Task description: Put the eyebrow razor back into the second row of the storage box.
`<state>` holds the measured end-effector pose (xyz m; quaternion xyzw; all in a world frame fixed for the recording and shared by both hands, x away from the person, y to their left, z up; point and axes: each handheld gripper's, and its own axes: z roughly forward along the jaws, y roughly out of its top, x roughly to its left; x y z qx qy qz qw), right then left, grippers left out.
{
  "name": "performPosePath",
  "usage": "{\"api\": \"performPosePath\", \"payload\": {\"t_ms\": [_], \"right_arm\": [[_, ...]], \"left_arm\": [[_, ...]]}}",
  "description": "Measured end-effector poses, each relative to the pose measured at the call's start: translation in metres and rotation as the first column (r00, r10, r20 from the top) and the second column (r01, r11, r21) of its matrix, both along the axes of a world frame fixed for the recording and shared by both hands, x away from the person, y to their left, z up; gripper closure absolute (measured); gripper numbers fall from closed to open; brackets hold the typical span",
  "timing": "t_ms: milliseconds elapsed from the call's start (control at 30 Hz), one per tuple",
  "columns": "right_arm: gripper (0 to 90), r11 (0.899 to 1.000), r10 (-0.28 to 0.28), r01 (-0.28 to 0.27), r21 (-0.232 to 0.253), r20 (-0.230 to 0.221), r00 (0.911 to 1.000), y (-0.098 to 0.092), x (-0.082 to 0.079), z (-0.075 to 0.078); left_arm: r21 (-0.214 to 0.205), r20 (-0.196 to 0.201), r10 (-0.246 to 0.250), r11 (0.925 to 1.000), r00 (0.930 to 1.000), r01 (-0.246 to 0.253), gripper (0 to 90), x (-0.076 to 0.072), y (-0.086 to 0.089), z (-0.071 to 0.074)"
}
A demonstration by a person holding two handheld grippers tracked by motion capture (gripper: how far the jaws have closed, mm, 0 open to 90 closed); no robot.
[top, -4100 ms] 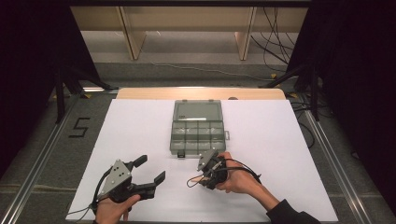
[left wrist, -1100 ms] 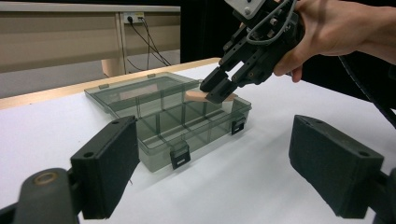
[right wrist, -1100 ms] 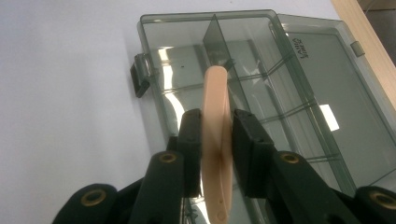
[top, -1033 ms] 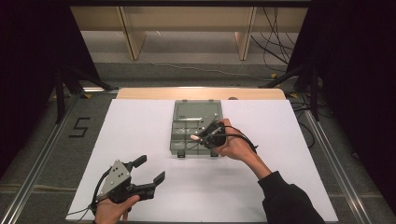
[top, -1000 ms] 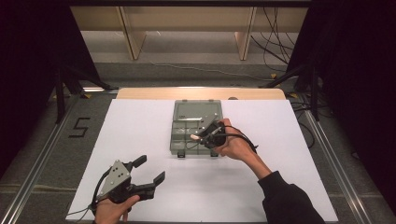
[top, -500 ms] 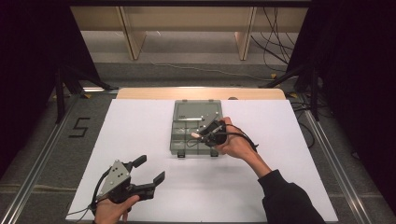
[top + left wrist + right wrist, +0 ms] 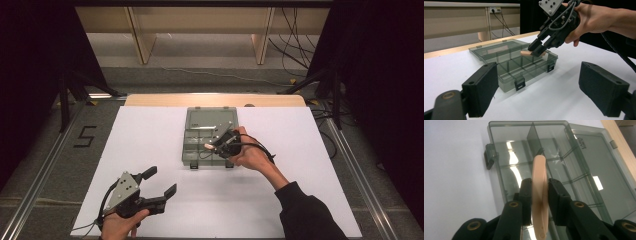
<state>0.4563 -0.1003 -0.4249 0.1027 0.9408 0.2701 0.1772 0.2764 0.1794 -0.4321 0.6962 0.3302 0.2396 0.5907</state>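
- The left gripper (image 7: 159, 182) sits at the near left of the white desk (image 7: 150, 130), well apart from the organizer box (image 7: 197, 150) and on the person's side of it, held in the left hand (image 7: 117, 225).
- Its jaws are spread wide with nothing between them; in the left gripper view they frame the box from either side without touching it.
- The organizer box is a smoky, see-through plastic case in the middle of the desk, with its lid (image 7: 210, 119) swung open and lying flat on the far side of the tray.
- Thin dividers split the tray into compartments, and two dark latches (image 7: 519, 83) hang on the box's near wall.
- The tan piece (image 7: 539, 195), a flat, rounded, peach-coloured thing, is pinched edge-on between the pads of the right gripper (image 7: 216, 143).
- The piece hangs above the box's tray, toward its right half; in the left gripper view its free end (image 7: 525, 53) pokes out over the compartments. Whether it touches a divider or the box floor, I cannot tell.
- The right gripper is pressed together on that piece and tilted down toward the box, its tips over the tray.
- The right hand (image 7: 255, 155) holds that gripper just at the box's right near corner, with the forearm and dark sleeve (image 7: 305, 215) running back toward the near right of the desk.
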Motion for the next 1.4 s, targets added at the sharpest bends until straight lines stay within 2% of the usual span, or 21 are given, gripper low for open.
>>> {"api": "performPosePath", "payload": {"t_ms": [567, 800, 900, 933, 1133, 1400], "right_arm": [[73.8, 1.000, -0.005, 0.004, -0.023, -0.025, 0.9997, -0.002, 0.004, -0.011], [67.6, 1.000, -0.014, 0.013, -0.021, -0.029, 0.9995, -0.001, 0.004, -0.012], [60.1, 0.999, -0.031, 0.032, 0.022, -0.043, 0.9986, -0.004, 0.001, -0.004], [58.1, 0.999, -0.032, 0.033, 0.030, -0.032, 0.9990, -0.005, 0.000, -0.002], [45.8, 0.994, -0.071, 0.075, 0.078, -0.049, 0.9963, -0.005, -0.004, 0.005], [40.0, 0.988, -0.088, 0.094, 0.126, -0.059, 0.9944, -0.008, -0.008, 0.013]], "left_arm": [[-0.005, -0.003, 0.004, 1.0000, 1.0000, -0.004, 15.8, -0.001, 0.000, 0.000], [-0.008, -0.002, 0.003, 1.0000, 1.0000, -0.003, 15.8, -0.001, 0.000, 0.000], [-0.009, -0.002, 0.004, 0.9999, 1.0000, -0.004, 15.8, -0.001, 0.000, 0.000], [-0.011, -0.002, 0.003, 0.9999, 1.0000, -0.003, 15.8, -0.001, 0.000, 0.000], [-0.012, -0.002, 0.004, 0.9999, 1.0000, -0.004, 15.8, -0.001, 0.000, 0.000], [-0.006, 0.002, 0.001, 1.0000, 1.0000, -0.001, 15.8, 0.000, 0.000, 0.001]]}}
